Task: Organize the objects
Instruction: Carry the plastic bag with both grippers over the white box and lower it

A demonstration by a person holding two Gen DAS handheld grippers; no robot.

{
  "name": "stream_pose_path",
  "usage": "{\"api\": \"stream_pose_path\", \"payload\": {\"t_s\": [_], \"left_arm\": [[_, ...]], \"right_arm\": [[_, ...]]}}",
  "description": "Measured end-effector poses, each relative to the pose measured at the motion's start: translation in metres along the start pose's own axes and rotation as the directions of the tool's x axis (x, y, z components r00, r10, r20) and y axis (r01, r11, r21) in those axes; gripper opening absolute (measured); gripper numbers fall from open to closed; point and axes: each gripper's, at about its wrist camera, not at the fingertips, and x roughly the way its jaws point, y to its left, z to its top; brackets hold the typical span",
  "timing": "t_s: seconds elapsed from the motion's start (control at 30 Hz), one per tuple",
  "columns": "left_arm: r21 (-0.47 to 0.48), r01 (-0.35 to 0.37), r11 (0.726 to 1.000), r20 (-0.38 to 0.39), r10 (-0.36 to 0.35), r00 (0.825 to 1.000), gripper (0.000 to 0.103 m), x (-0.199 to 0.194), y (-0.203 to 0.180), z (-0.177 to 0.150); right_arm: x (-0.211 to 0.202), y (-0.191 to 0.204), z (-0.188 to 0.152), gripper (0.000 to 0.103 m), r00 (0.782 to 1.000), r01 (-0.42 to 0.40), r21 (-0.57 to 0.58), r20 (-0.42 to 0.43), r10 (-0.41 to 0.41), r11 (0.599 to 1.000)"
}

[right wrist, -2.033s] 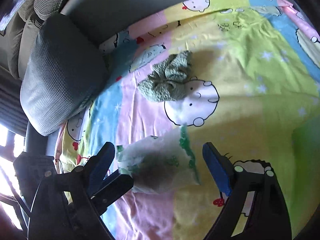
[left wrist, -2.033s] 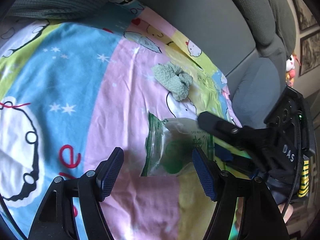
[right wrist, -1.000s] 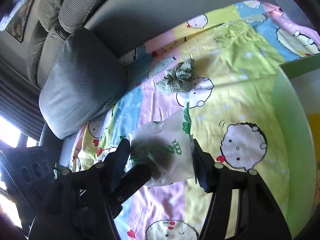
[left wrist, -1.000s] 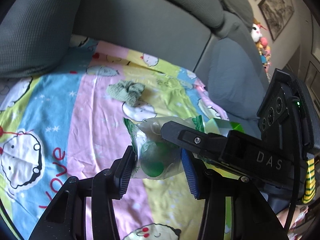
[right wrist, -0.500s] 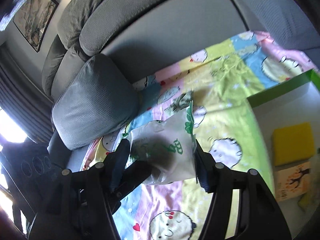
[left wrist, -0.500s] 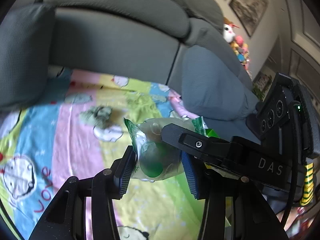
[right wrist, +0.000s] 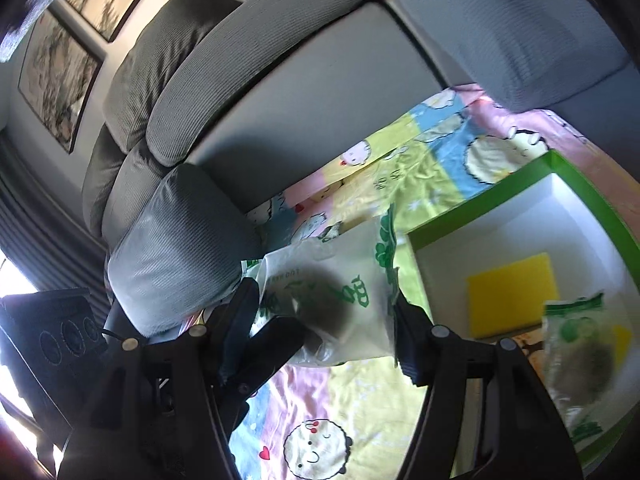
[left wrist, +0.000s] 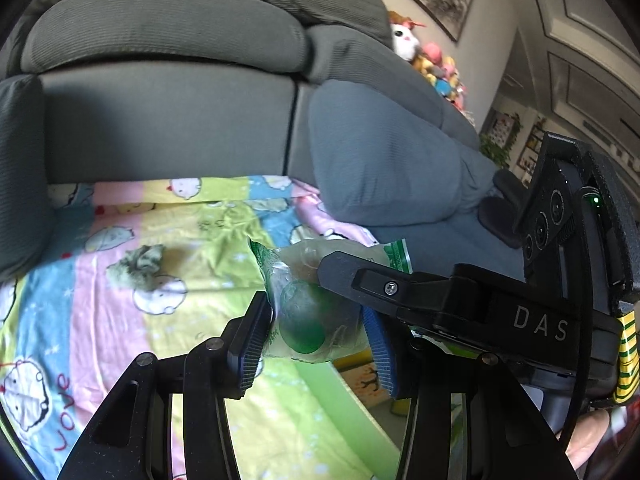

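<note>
Right wrist view: we pinch the clear green-printed plastic packet (right wrist: 340, 300) between both our left gripper (left wrist: 316, 340) and right gripper (right wrist: 324, 328), aloft just left of the green-rimmed white box (right wrist: 480, 208); we should carry it level over the rim before loosening either pair of tongs

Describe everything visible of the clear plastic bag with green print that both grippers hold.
The clear plastic bag with green print is thin, crinkled film with green edge markings and a round dark-green object inside. It hangs in the air above the cartoon-print sheet, pinched between the left gripper pads at one side and the right gripper pads at the other. Its top edge points toward the sofa back.
</note>
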Motion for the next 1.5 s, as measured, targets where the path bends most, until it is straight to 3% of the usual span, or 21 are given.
{"api": "stream_pose_path", "payload": {"t_s": [0.7,0.97,1.17,1.5], "left_arm": [[0.066,0.089,0.994,-0.116,-0.081,0.99,0.048,0.061,-0.056,-0.006],[0.044,0.114,0.993,-0.176,-0.104,0.979,0.048,0.086,-0.061,-0.014],[0.018,0.17,0.985,-0.222,-0.162,0.962,0.048,0.108,-0.063,-0.023],[-0.028,0.166,0.986,-0.263,-0.168,0.95,0.048,0.13,-0.059,-0.033]], "right_arm": [[-0.04,-0.074,0.005,0.062,0.995,0.079,0.181,0.049,-0.089,0.98],[-0.038,-0.102,0.003,0.062,0.991,0.123,0.254,0.022,-0.133,0.959],[-0.037,-0.117,0.001,0.062,0.98,0.188,0.292,0.002,-0.197,0.938],[-0.029,-0.138,-0.001,0.062,0.964,0.26,0.349,-0.041,-0.262,0.901]]}}
